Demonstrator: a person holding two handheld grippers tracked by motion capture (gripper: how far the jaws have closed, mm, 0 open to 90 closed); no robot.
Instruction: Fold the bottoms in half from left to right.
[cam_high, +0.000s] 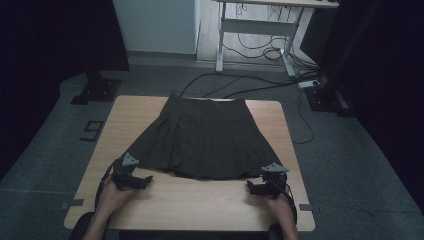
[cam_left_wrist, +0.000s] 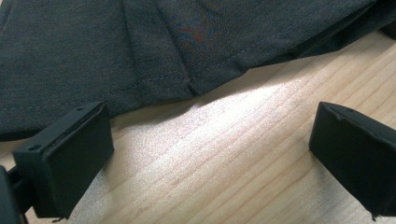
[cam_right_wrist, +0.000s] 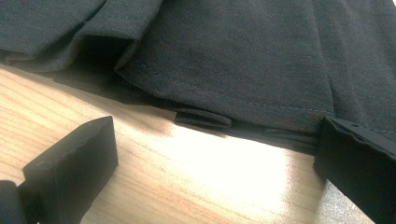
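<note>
A dark pleated skirt (cam_high: 202, 137) lies flat on the wooden table (cam_high: 190, 205), waistband at the far edge and hem toward me. My left gripper (cam_high: 134, 176) sits at the hem's near left corner, jaws open, with bare wood between them and the hem (cam_left_wrist: 187, 84) just ahead. My right gripper (cam_high: 262, 184) rests at the hem's near right corner, also open. In the right gripper view the stitched hem (cam_right_wrist: 243, 100) lies just beyond the jaws, and the right-hand fingertip (cam_right_wrist: 359, 163) stands at the fabric's edge. Nothing is gripped.
The table's near strip is bare wood. Beyond the far edge lie floor cables (cam_high: 240, 85), a power strip (cam_high: 311, 83) and a white desk frame (cam_high: 255, 30). Black stand bases (cam_high: 97, 90) sit on the floor at both far corners.
</note>
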